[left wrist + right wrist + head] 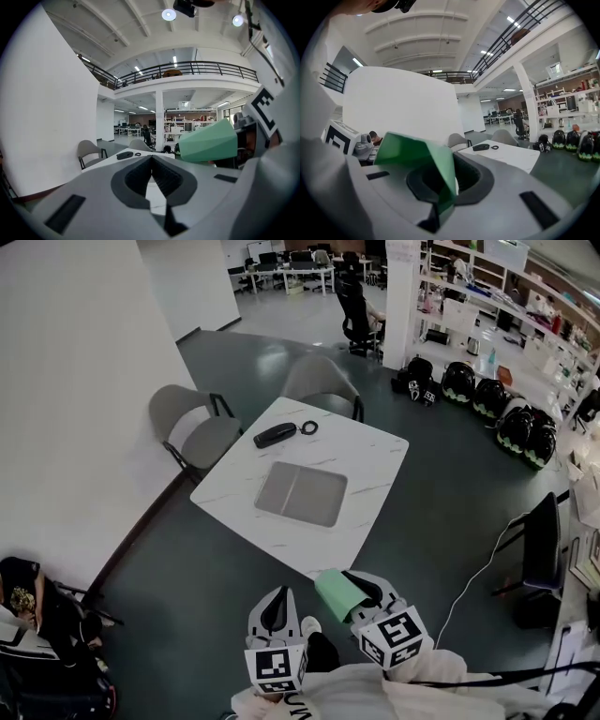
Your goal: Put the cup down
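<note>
Cup wall pinched in right claw shows only in right gripper view; left claw closed, empty.

Illumination bright and even, from ceiling lamps that flare slightly. Shadows soft, faint beneath the table. Both gripper views: strong fisheye bending, black corners (the green cup near the lens reads soft). Head view sharp, edges curved.
</note>
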A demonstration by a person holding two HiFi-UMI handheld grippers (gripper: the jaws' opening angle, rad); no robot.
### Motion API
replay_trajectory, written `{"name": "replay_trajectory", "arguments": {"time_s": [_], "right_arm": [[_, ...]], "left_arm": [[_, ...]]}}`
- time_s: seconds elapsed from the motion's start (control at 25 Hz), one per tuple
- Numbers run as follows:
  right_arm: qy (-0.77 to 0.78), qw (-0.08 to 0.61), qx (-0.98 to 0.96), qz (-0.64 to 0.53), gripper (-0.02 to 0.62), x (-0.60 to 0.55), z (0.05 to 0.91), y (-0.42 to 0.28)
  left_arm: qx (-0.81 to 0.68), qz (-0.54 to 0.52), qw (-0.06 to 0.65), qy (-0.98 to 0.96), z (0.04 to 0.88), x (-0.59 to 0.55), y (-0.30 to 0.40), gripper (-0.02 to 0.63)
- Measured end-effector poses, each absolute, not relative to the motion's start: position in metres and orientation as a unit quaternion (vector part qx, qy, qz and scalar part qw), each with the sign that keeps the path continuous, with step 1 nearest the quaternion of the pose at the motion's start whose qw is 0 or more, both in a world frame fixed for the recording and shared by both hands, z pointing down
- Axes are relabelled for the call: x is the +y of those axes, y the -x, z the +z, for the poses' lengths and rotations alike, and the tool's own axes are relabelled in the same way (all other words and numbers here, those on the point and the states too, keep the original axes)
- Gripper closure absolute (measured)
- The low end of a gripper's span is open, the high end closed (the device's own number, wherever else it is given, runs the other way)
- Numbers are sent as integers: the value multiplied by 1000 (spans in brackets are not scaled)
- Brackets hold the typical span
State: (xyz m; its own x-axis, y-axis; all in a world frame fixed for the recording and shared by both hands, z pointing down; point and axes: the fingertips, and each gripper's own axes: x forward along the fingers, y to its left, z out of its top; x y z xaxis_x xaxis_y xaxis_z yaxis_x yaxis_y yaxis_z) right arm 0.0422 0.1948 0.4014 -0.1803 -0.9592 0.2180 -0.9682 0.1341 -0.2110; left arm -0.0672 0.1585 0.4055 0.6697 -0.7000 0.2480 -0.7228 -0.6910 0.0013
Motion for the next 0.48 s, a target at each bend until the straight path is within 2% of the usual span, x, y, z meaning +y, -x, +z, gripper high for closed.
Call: {"name": "replay_trajectory", "arguments": {"time_s": [0.48], "right_arm": [[-661,42,-729,172,581,82,411,-20]], "left_arm": [[-346,118,72,-928,414,34,77,597]]}}
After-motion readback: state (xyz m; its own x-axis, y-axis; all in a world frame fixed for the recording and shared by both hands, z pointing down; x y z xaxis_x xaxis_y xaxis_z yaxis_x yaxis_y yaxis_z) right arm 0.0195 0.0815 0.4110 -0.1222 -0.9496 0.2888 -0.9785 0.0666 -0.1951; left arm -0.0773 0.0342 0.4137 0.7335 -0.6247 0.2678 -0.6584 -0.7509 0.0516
